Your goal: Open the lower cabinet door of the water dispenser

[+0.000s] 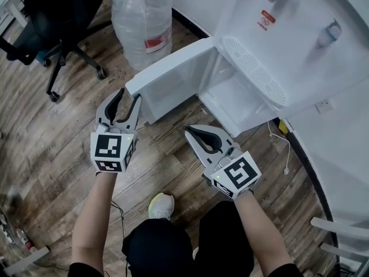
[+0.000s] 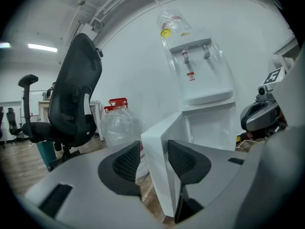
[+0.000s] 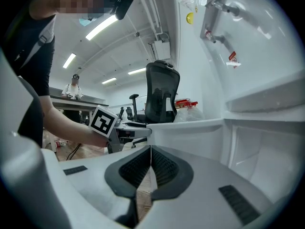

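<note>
Looking steeply down onto a wood floor, with a person's two forearms reaching up from 6 o'clock. A black chair on castors stands at 11 o'clock. A clear jug with a red cap stands at 12 o'clock, just beside the dispenser. A white cable trails on the floor at 3 o'clock, and a pale shoe shows at 6 o'clock. Nothing lies between the grippers and the door.

The white dispenser fills the frame from 1 to 3 o'clock, with its grille above the lower cabinet. The door sits just above centre. It is a plain white panel, hinged on the side toward the jug and swung wide open, and it shows the bare white cabinet inside.

The left gripper, at 9 o'clock from centre, has its jaws spread to either side of the door's free edge. The left gripper view shows floor through a gap beside one pad, so the edge is not clamped. The right gripper, just below centre, has its jaws pressed together on nothing and points at the cabinet, clear of the door.
</note>
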`<state>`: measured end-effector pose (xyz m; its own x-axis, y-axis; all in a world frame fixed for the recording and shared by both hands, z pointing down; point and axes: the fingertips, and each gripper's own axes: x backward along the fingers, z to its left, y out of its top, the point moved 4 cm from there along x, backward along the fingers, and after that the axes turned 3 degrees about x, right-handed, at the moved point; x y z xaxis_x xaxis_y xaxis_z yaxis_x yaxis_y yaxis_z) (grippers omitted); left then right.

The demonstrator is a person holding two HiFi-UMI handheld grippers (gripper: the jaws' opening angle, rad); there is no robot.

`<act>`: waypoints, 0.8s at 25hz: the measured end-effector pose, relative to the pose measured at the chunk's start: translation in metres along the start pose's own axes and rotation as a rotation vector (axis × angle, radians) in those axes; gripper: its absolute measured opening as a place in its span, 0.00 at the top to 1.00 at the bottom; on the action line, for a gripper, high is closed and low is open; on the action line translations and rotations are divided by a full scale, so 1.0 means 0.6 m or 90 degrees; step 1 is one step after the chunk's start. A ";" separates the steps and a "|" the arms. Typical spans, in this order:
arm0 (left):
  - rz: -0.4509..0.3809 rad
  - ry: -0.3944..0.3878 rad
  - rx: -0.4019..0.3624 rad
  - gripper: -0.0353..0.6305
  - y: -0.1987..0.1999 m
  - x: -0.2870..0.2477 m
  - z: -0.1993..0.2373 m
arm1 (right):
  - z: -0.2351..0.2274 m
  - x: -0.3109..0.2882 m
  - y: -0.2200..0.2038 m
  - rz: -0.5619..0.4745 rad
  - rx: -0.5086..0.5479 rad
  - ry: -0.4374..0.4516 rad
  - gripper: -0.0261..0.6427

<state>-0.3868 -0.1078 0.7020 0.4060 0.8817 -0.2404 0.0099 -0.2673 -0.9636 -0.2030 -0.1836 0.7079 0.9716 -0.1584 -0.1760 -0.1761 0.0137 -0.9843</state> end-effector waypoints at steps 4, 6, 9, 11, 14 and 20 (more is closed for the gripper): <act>0.000 0.013 0.003 0.66 0.000 -0.008 0.013 | 0.000 0.002 -0.003 0.003 0.000 0.000 0.92; 0.000 0.019 0.003 0.66 0.000 -0.012 0.019 | 0.000 0.001 -0.004 0.004 -0.001 -0.001 0.92; 0.001 0.026 0.000 0.66 0.001 -0.017 0.028 | -0.001 0.000 -0.004 0.003 -0.001 -0.001 0.92; 0.002 0.032 0.000 0.67 0.001 -0.022 0.034 | -0.002 -0.001 -0.005 0.003 -0.001 -0.002 0.92; 0.003 0.043 0.001 0.68 0.001 -0.028 0.043 | -0.004 0.000 -0.006 0.003 -0.002 -0.004 0.92; 0.006 0.062 0.003 0.69 0.002 -0.046 0.062 | -0.013 0.003 -0.008 0.005 -0.004 -0.009 0.92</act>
<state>-0.4321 -0.1182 0.7030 0.4925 0.8375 -0.2369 0.0019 -0.2733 -0.9619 -0.2015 -0.1914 0.7127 0.9723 -0.1440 -0.1839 -0.1846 0.0089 -0.9828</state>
